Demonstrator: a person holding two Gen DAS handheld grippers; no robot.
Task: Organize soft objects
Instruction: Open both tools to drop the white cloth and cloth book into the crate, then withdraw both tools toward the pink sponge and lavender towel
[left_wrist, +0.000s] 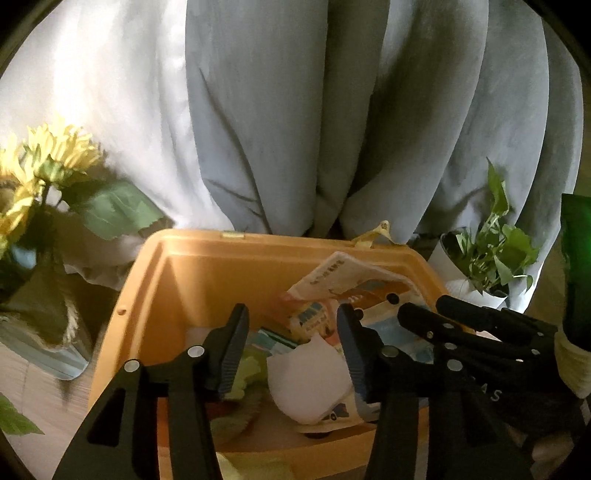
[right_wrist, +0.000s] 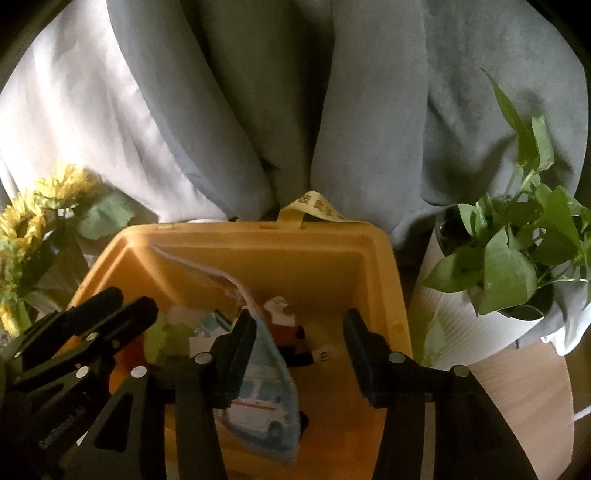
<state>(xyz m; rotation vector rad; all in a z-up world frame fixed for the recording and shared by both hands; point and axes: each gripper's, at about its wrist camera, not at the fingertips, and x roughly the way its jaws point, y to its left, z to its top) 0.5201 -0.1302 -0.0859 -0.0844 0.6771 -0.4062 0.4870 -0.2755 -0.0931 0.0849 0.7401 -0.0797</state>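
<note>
2 grippers hang over 1 orange bin, which fills the near middle of both views, with grey curtains hanging behind it at the far side. A potted green plant stands just beside the bin on the right and yellow sunflowers stand on the left.

Inside the bin lie the soft things. The largest is a cloth book printed with a white van; it stands on edge, its long axis running from the far-left corner of the bin toward the near side. Beside it sit a small Santa figure, some green plush and other printed cloth pieces.

The right gripper has its jaws spread wide with nothing between them, though its left finger touches or nearly touches the cloth book's edge; I cannot tell which. The left gripper is also spread wide, with a white cloth piece lying below its gap, not clamped.

My guess is that the cloth book has just been dropped in, or is about to be straightened. The book lies just left of the right gripper's gap, so that gripper is nearer and would need to shift left, or turn so the jaws straddle the thin edge across the book's long axis.
</note>
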